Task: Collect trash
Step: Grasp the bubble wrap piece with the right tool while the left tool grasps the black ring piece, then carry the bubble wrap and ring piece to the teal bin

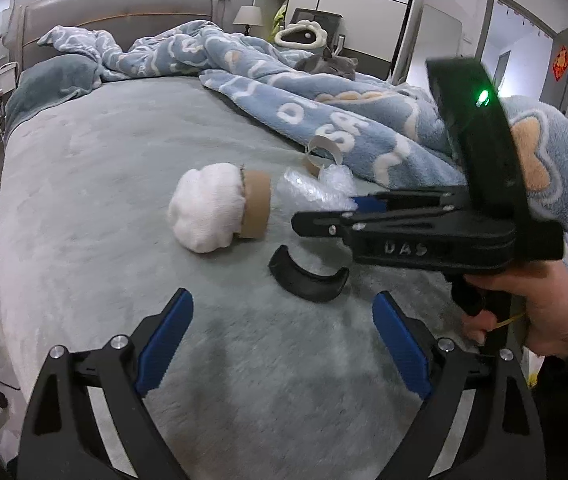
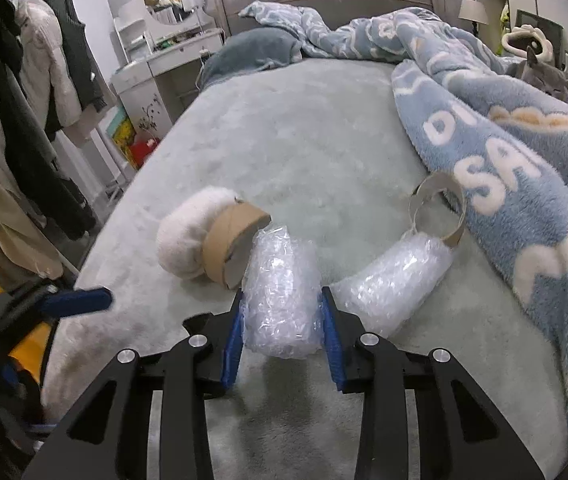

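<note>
Several bits of trash lie on the grey-green bed. My right gripper is shut on a crumpled wad of clear bubble wrap, its blue pads pressing both sides. A second bubble wrap piece lies to the right, touching a cardboard ring. A cardboard roll stuffed with white fluff sits just left of the held wad. In the left wrist view my left gripper stands open over bare sheet, short of a black curved plastic piece. There the right gripper reaches in from the right beside the roll.
A rumpled blue blanket covers the bed's right side, against the ring. A grey pillow lies at the headboard. Hanging coats and a white dressing table stand left of the bed. A person's hand holds the right gripper.
</note>
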`<state>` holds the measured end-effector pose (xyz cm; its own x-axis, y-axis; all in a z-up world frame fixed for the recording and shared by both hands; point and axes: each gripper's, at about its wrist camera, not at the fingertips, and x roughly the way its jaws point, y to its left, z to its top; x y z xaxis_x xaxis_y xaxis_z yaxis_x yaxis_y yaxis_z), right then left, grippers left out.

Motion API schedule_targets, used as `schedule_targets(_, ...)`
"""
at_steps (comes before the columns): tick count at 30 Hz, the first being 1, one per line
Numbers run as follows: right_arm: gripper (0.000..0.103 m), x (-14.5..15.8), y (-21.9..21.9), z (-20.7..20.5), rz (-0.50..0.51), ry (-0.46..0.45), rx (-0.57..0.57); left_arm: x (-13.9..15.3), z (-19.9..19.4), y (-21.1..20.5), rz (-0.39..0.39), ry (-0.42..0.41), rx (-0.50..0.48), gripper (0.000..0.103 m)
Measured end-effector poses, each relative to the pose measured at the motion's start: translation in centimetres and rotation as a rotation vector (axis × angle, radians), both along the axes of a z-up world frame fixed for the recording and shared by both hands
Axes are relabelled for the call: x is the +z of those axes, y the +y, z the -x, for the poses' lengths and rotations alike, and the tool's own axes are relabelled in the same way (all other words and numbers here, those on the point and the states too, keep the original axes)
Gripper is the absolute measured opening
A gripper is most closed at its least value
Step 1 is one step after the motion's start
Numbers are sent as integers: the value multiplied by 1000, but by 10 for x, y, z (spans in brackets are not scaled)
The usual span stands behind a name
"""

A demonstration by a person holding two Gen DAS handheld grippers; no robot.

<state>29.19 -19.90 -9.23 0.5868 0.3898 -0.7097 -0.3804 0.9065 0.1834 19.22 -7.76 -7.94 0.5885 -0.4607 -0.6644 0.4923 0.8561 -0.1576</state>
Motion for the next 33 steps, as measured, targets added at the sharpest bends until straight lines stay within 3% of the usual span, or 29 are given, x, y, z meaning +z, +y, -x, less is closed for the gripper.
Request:
schedule_targets(9, 36, 21, -23, 4, -70, -64, -20, -7, -10, -17, 0, -1, -14, 81)
schedule_targets(19, 36, 25, -38, 9, -89, -76, -15, -16, -24, -32, -22, 15, -12, 71)
schedule_targets(25, 36, 29, -38, 11, -69, -88, 3, -20, -31, -36, -19, 34, -9, 59)
schedule_targets(28, 36, 31, -38, 12, -61, -89, 1, -20, -32, -37, -7, 33, -2, 47)
schedule_targets(33, 36, 33, -36, 14, -31, -76, -10, -16, -30, -33, -3, 21, 33, 45)
